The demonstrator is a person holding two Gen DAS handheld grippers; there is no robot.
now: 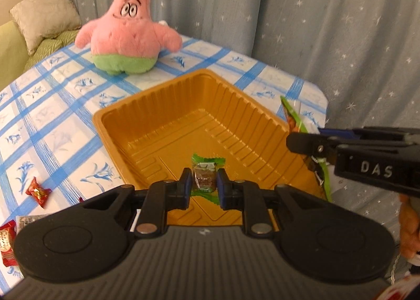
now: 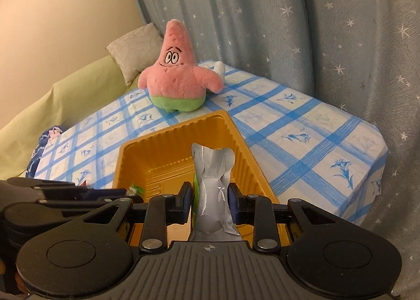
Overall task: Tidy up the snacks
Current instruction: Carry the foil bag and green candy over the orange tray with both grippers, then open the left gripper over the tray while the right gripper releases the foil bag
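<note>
The left tool [image 1: 203,181] is clamped on a small green-wrapped candy [image 1: 204,177], held above the orange tray [image 1: 147,105] so a release drops it inside. The right tool [image 2: 208,196] grips a silver-backed snack pouch [image 2: 212,181] upright over the same tray, clear of its walls. Red candies [image 1: 38,191] remain on the counter [image 1: 52,116], outside the tray.

**Tray floor open, far edge guarded by plush**

The orange tray [image 1: 162,126] has a bare floor and an open top, though its ribbed walls rise on every side. The pink plush toy [image 1: 126,29] stands just beyond its far corner. Left of the tray, red candies [image 1: 38,191] dot the checked tablecloth [image 1: 52,116]. The starred curtain [image 1: 315,24] closes off the table's back.
</note>
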